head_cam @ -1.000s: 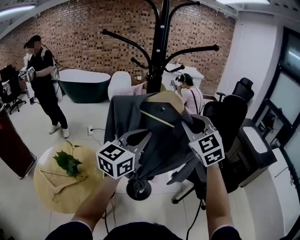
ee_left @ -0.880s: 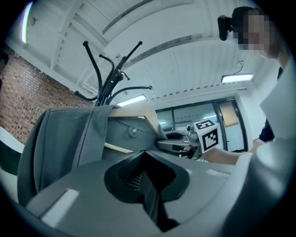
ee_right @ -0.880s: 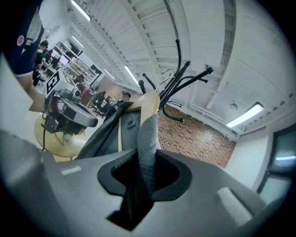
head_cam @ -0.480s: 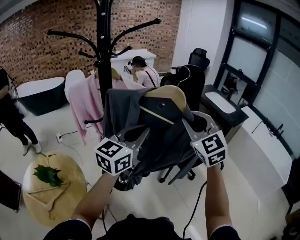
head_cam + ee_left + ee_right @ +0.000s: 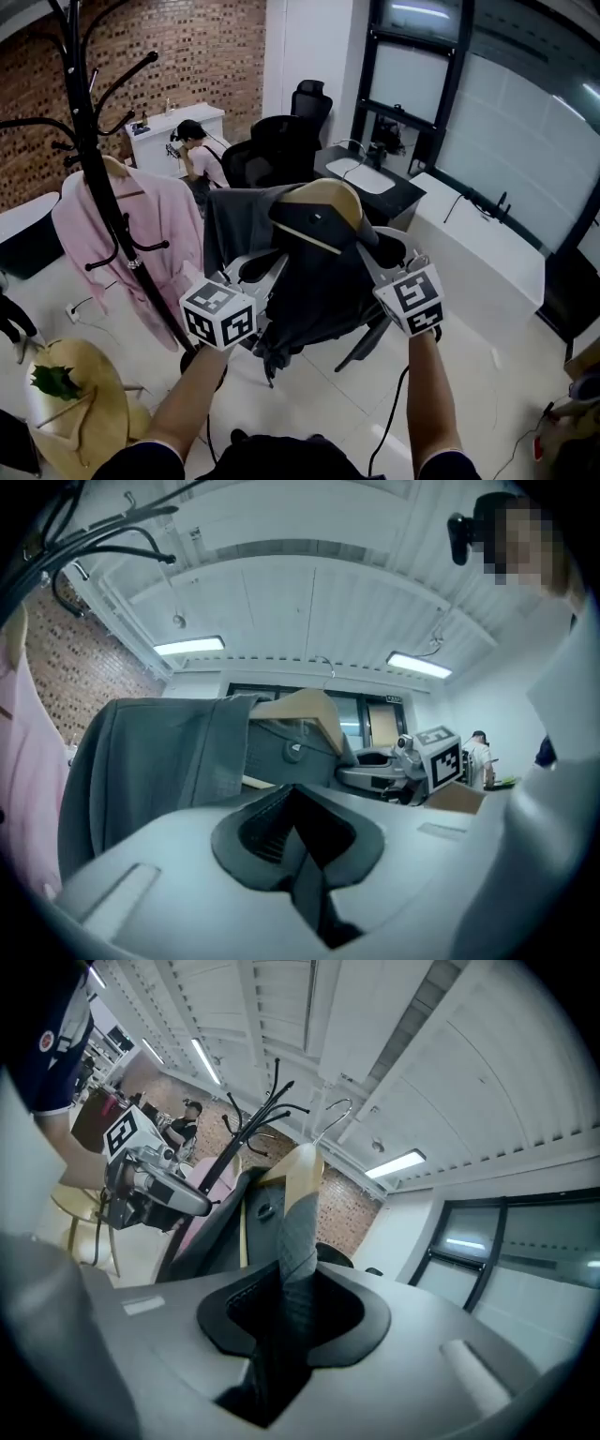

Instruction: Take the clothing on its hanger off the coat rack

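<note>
Brick wall (image 5: 192, 42), grey garment (image 5: 230, 230) on hanger (image 5: 328, 199) — aloft

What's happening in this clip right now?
A person holds a dark grey garment on its wooden hanger between two handheld grippers. The left gripper and the right gripper are each clamped on the cloth, one per side. The garment is off the coat rack, which stands to the left with a pink robe hanging on it.

Coat rack (image 5: 82, 122) left, office chair (image 5: 281, 145) ahead; open floor (image 5: 492, 375) to the right.
</note>
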`<state>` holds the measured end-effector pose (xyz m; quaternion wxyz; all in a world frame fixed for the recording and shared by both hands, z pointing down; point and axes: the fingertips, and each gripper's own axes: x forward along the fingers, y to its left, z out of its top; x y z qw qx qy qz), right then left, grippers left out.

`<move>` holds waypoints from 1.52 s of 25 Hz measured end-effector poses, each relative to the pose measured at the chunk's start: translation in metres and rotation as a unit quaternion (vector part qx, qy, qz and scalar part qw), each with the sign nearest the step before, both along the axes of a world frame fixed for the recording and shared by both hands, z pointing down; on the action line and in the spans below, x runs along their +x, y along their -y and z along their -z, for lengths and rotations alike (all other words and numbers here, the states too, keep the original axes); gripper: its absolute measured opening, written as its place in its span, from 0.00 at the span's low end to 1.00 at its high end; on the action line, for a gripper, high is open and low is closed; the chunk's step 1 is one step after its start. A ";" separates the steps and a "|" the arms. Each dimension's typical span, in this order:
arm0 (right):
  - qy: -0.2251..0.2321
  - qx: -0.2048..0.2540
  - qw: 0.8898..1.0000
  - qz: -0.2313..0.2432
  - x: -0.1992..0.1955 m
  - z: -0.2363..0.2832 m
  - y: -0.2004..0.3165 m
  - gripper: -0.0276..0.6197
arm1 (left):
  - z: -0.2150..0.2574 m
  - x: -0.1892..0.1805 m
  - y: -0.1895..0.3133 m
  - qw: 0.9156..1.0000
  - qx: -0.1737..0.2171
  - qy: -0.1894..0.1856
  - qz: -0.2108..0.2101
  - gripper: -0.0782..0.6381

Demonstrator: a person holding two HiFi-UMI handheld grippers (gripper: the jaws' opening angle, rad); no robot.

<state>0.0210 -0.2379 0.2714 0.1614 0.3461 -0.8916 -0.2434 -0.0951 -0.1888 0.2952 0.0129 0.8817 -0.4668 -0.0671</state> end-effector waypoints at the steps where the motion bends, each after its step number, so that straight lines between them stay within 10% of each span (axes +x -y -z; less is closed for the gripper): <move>1: 0.000 -0.001 1.000 -0.010 0.021 -0.001 0.003 0.17 | -0.001 0.018 0.005 1.000 0.000 -0.001 -0.007 0.12; 20: 0.015 0.010 0.986 -0.165 0.281 0.022 0.088 0.17 | -0.038 0.218 0.111 0.996 -0.037 0.011 -0.083 0.12; 38: 0.054 0.029 0.989 -0.134 0.233 0.080 0.306 0.17 | -0.029 0.186 0.318 0.997 -0.025 0.008 -0.068 0.12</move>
